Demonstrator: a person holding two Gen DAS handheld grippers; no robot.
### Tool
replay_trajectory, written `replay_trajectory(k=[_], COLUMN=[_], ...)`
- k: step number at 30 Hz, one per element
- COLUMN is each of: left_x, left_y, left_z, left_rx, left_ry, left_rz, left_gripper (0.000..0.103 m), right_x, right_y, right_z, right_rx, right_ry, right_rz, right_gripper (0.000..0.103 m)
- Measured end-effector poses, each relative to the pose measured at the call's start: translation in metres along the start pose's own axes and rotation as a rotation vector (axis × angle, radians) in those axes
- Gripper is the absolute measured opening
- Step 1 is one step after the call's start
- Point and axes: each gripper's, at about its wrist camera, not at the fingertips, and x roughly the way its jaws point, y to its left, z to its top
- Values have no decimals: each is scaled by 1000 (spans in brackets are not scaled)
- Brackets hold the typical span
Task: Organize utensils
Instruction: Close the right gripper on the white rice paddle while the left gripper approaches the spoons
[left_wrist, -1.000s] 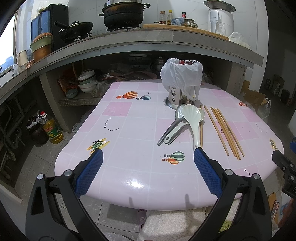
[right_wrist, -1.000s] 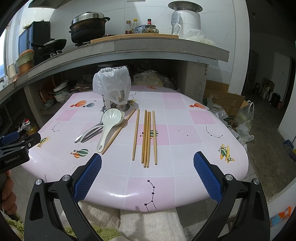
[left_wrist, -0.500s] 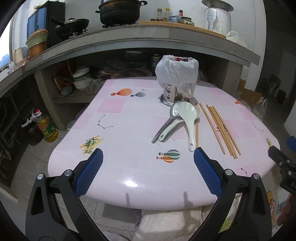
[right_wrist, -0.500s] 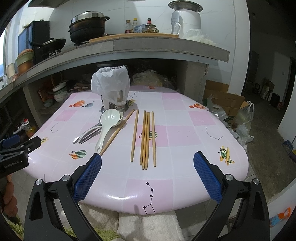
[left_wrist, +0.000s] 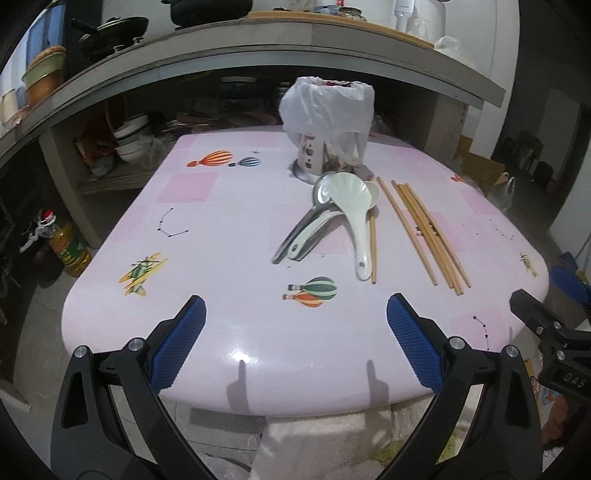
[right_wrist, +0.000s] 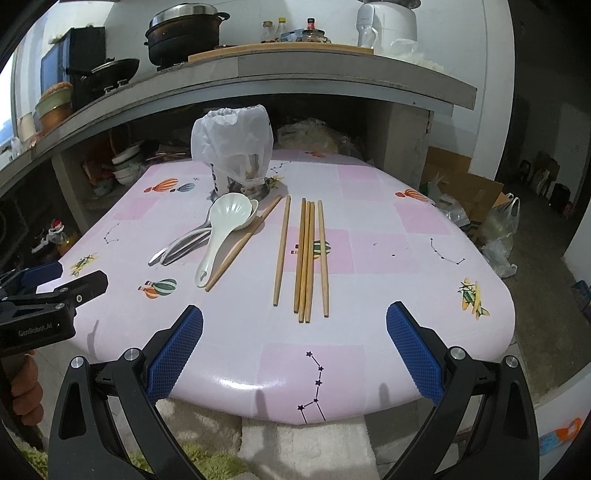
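Note:
On the pink table (left_wrist: 229, 229) (right_wrist: 388, 258) lie several wooden chopsticks (left_wrist: 428, 232) (right_wrist: 306, 258), a white ceramic spoon (left_wrist: 354, 206) (right_wrist: 221, 225) and metal spoons (left_wrist: 303, 236) (right_wrist: 181, 247) in a pile. One chopstick (right_wrist: 243, 243) lies under the white spoon. Behind them stands a utensil holder covered by a white plastic bag (left_wrist: 327, 122) (right_wrist: 232, 147). My left gripper (left_wrist: 295, 343) is open and empty over the table's near edge. My right gripper (right_wrist: 295, 350) is open and empty, just in front of the chopsticks.
A concrete counter (right_wrist: 295, 74) with pots and bottles overhangs the far side of the table. Bowls (left_wrist: 129, 140) sit on a low shelf at the left. An oil bottle (left_wrist: 68, 247) stands on the floor. Boxes and bags (right_wrist: 491, 218) lie at the right.
Both grippers have drawn back and risen a little from the table. The utensils look farther away. Nothing on the table has moved.

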Motion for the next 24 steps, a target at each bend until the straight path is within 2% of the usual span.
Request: replay_trajectory(k=[9,14,17,20,24], left_x=[21,33,42,51,60], left_y=[-4,-6,-2,6,18], left_z=[8,16,22,27,29], left_rx=[-14,-19,-59,-128,-226], left_ry=[34,37,50,74,54], left_rz=[-80,-113,-158,-223,-286], left_gripper=[95,95,95,95,95], right_x=[20,33,43,56,75], right_y=[-22,-36,-42,-42,-34], right_z=[12,29,46,63,91], right_rx=[69,95,101,96,95], right_ry=[-12,-50,-63,-65,-60], right_rz=[56,94,127,187,341], right_gripper=[97,97,97,97,97])
